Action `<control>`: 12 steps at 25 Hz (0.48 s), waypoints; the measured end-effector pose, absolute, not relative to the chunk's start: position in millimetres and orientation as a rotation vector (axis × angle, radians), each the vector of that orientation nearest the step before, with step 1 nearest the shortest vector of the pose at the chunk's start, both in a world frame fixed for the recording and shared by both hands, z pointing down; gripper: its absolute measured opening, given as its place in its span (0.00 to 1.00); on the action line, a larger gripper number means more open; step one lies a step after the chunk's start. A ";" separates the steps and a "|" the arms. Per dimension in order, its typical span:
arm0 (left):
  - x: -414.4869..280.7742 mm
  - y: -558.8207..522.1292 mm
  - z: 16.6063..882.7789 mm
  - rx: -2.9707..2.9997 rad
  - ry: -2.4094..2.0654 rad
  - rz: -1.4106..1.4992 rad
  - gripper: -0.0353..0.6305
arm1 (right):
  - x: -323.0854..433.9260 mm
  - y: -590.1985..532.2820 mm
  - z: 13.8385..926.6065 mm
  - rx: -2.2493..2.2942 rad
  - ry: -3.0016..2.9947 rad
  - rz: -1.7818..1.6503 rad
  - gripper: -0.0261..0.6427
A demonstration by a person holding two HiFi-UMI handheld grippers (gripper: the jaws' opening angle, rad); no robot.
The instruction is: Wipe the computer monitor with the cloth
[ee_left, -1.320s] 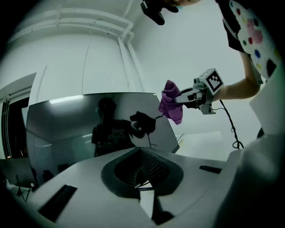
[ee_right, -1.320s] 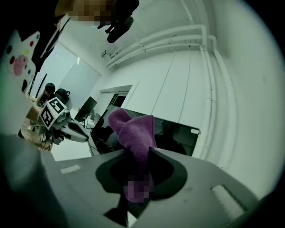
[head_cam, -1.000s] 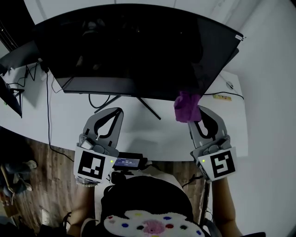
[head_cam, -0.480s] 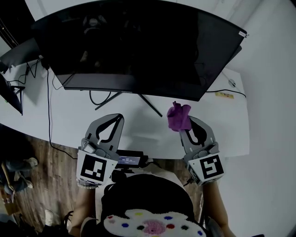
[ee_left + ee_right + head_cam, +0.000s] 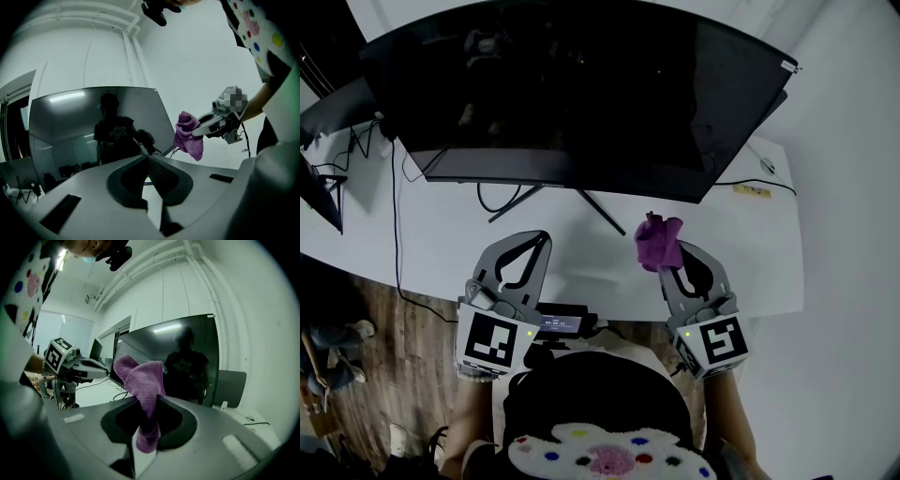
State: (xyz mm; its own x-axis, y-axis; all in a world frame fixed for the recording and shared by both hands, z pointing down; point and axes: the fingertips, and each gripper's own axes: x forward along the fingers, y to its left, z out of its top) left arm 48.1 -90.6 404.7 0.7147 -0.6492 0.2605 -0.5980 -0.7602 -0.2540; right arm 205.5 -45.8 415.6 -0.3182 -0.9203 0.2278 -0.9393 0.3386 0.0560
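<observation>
**Head view**
- The monitor (image 5: 581, 94) hides the top of its stand (image 5: 602, 213); only 2 legs show below the screen's lower edge.
- A 2nd screen (image 5: 323, 197) is cut off by the picture's left edge.
- Cables (image 5: 394, 206) at the desk's (image 5: 441, 253) far left corner pass behind the monitor.
- A small item (image 5: 752, 191) near the far right corner cannot be identified.
- A device (image 5: 551, 325) at the near edge has an unreadable lit display and is partly covered by the person's head (image 5: 600, 403).

**Right gripper view**
- The right gripper (image 5: 150, 398) covers the pinched middle of the cloth (image 5: 140, 376).
</observation>
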 end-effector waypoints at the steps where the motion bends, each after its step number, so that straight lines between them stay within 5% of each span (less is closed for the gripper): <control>1: 48.8 -90.3 404.8 -2.768 1.010 -0.508 0.06 | 207.0 -44.8 417.5 1.685 -2.379 0.125 0.15; 12: 51.5 -91.0 406.3 -2.774 1.010 -0.508 0.06 | 204.5 -45.0 421.9 1.672 -2.386 0.132 0.15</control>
State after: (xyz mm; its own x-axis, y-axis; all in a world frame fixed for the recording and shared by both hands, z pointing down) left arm 51.5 -91.0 406.3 0.7165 -0.6460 0.2633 -0.5965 -0.7630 -0.2489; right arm 204.5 -45.0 421.9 -0.3261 -0.9160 0.2339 -0.9362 0.3472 0.0546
